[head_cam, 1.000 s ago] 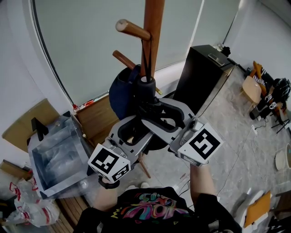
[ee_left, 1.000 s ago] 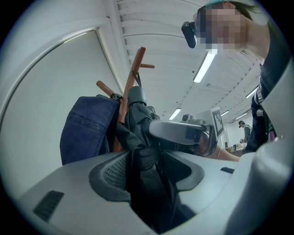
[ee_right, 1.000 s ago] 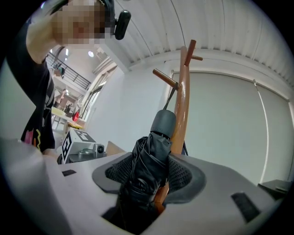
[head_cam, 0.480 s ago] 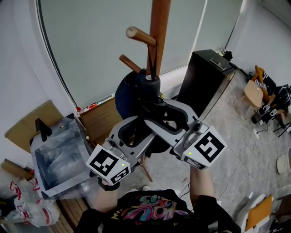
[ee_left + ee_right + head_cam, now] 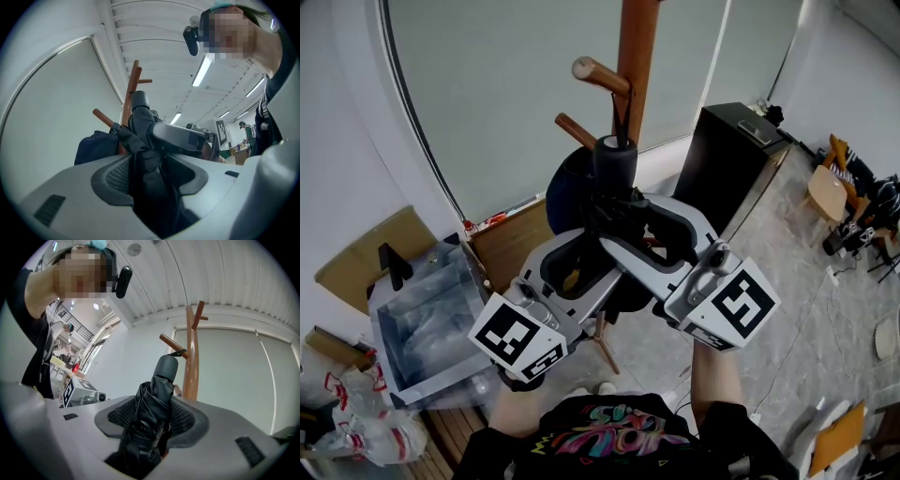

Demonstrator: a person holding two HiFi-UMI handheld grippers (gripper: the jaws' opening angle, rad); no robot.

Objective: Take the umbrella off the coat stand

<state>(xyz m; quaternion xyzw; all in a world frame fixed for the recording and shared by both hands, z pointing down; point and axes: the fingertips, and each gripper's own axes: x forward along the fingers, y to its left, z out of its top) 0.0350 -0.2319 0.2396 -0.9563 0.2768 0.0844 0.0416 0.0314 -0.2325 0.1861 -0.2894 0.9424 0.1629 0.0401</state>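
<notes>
A folded black umbrella [image 5: 615, 167] stands upright beside the wooden coat stand [image 5: 636, 58]. Its thin strap [image 5: 176, 353] is looped over a peg [image 5: 171, 344] of the stand. My left gripper [image 5: 594, 242] comes in from the lower left and is shut on the umbrella's folded cloth [image 5: 146, 174]. From the lower right my right gripper [image 5: 645, 231] is shut on the same bundle [image 5: 151, 420], just under the round handle [image 5: 165, 368]. The two pairs of jaws cross around it. The umbrella's lower end is hidden behind the grippers.
A navy bag [image 5: 568, 189] hangs on a lower peg [image 5: 575, 130] right behind the umbrella. A black cabinet [image 5: 733, 157] stands to the right of the stand. A clear plastic box [image 5: 414, 326] and white bags [image 5: 358, 433] lie at the left. Chairs [image 5: 827, 187] stand far right.
Both grippers have lifted together with the umbrella, so its handle sits higher along the pole. The grips have not changed.
</notes>
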